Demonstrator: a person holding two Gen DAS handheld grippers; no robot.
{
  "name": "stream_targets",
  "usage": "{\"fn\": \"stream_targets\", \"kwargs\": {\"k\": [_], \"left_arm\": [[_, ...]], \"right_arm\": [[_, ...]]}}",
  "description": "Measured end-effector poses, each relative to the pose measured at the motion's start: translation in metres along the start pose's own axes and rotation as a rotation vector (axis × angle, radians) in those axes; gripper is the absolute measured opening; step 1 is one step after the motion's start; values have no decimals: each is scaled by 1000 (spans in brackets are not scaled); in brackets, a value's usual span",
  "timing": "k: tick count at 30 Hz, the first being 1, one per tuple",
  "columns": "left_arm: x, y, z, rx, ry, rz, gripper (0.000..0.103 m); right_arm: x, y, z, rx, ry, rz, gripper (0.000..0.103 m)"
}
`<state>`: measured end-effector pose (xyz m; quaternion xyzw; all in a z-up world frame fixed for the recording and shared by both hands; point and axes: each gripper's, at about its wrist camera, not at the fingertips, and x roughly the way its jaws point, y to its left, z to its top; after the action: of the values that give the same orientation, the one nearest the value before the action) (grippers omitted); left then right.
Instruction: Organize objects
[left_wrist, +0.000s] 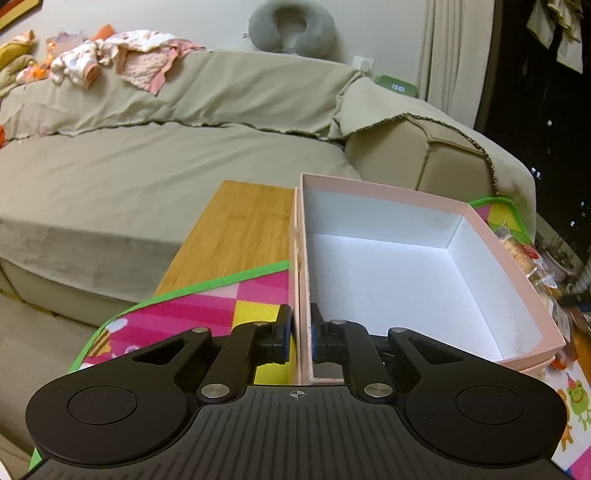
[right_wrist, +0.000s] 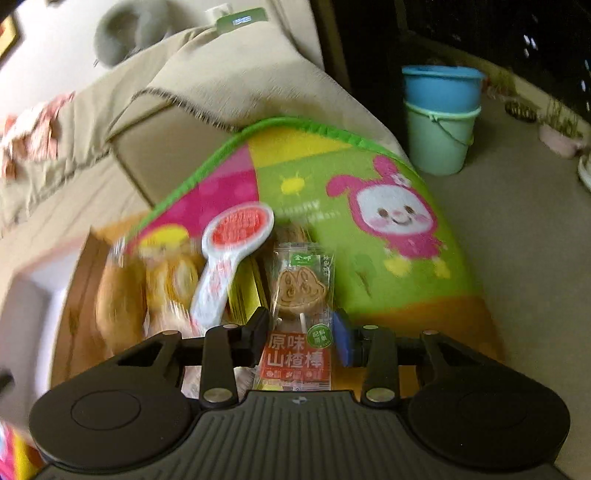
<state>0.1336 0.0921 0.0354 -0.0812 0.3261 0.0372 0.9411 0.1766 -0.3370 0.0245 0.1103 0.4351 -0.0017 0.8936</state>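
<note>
A pink box (left_wrist: 513, 266) with a white, empty inside stands on the colourful mat. My left gripper (left_wrist: 301, 332) is shut on the box's near left wall, one finger inside and one outside. In the right wrist view my right gripper (right_wrist: 301, 332) is open, its fingers on either side of a wrapped hawthorn lollipop (right_wrist: 301, 295) with a cartoon face. Beside it lie a white and red spoon-shaped packet (right_wrist: 229, 258), wrapped rolls (right_wrist: 170, 280) and a yellow packet (right_wrist: 245, 291). The pink box edge (right_wrist: 26, 295) shows at the far left, blurred.
A cartoon mat (right_wrist: 369, 221) with a green border covers a wooden table (left_wrist: 236, 229). A beige sofa (left_wrist: 147, 166) with clothes (left_wrist: 110, 59) stands behind. Snack packets (left_wrist: 524, 254) lie right of the box. Two stacked buckets (right_wrist: 439, 118) stand on the floor at right.
</note>
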Motion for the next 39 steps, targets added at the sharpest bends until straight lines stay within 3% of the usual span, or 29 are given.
{"fn": "stream_targets", "kwargs": {"k": [8, 15, 18, 21, 28, 29, 31, 33, 39], "left_arm": [[-2, -1, -2, 6, 6, 1, 12], [-2, -1, -2, 5, 5, 1, 12], [-2, -1, -2, 6, 6, 2, 12], [-1, -2, -2, 9, 8, 7, 12], [-3, -8, -3, 41, 11, 32, 11], [-5, -7, -4, 45, 9, 33, 11], [-6, -7, -4, 52, 8, 35, 11], [-7, -8, -4, 55, 7, 35, 11], [-7, -8, -5, 57, 3, 35, 11]], "right_arm": [[-43, 2, -57, -138, 82, -11, 37], [-87, 24, -107, -285, 74, 27, 41], [-99, 40, -115, -387, 4, 4, 55], [-97, 58, -111, -477, -50, -6, 60], [-56, 92, -98, -603, -75, -1, 64], [-51, 97, -97, -618, -65, -5, 62], [-50, 103, -99, -633, -43, -5, 46], [-56, 105, -103, -639, -32, 9, 38], [-97, 105, -120, -629, -19, 34, 18]]}}
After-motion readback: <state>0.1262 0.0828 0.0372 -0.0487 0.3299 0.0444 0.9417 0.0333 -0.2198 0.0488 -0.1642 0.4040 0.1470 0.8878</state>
